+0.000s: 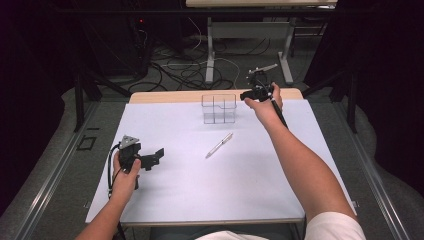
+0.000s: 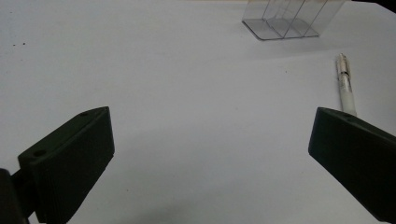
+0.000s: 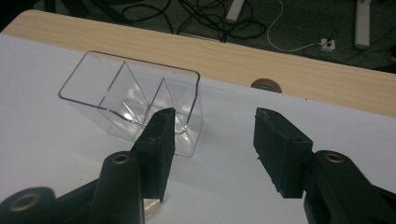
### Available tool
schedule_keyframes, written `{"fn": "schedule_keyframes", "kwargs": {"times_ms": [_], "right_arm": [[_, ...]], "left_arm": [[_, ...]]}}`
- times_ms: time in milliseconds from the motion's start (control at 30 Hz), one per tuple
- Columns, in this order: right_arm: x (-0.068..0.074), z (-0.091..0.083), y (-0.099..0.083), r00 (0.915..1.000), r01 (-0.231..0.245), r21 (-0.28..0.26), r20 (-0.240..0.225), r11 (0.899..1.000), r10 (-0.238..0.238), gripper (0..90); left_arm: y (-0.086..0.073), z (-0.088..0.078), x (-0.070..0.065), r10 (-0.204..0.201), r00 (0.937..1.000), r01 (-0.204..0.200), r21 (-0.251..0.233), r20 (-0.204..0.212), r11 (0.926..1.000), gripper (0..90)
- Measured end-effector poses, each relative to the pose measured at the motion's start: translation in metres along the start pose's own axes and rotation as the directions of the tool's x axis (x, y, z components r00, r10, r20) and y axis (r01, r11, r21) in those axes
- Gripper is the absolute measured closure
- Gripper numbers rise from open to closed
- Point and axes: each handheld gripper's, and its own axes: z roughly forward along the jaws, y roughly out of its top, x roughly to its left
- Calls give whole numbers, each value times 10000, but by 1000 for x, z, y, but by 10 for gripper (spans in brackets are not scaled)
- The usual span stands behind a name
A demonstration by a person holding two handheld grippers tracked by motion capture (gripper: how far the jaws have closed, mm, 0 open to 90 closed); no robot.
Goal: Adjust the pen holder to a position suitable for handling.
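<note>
A clear plastic organiser [image 1: 219,108] with three compartments stands upright at the far middle of the white mat. In the right gripper view the organiser [image 3: 135,100] is empty and lies just beyond my left jaw. My right gripper [image 1: 252,94] hovers to the organiser's right near the far edge, open [image 3: 212,140] with nothing between the jaws. A white pen [image 1: 219,145] lies slantwise on the mat's middle. My left gripper [image 1: 156,156] rests at the near left, wide open [image 2: 210,154], aimed toward the pen [image 2: 345,86] and the organiser [image 2: 292,18].
The white mat [image 1: 200,190] covers most of the wooden table [image 3: 327,79], which has a round cable hole [image 3: 266,85] near its far edge. Cables and another table's legs [image 1: 210,55] lie on the floor beyond.
</note>
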Motion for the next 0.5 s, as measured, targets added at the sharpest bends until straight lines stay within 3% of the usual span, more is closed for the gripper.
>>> {"fn": "schedule_keyframes", "kwargs": {"times_ms": [167,500], "right_arm": [[0,15,-1,9993,-377,170,56,9991,376,501],[2,39,-4,9993,-352,496,175,9981,344,537]], "left_arm": [[0,0,1,-18,10000,18,-40,43,10000,3],[0,-1,3,-110,9999,110,-27,42,9999,3]]}}
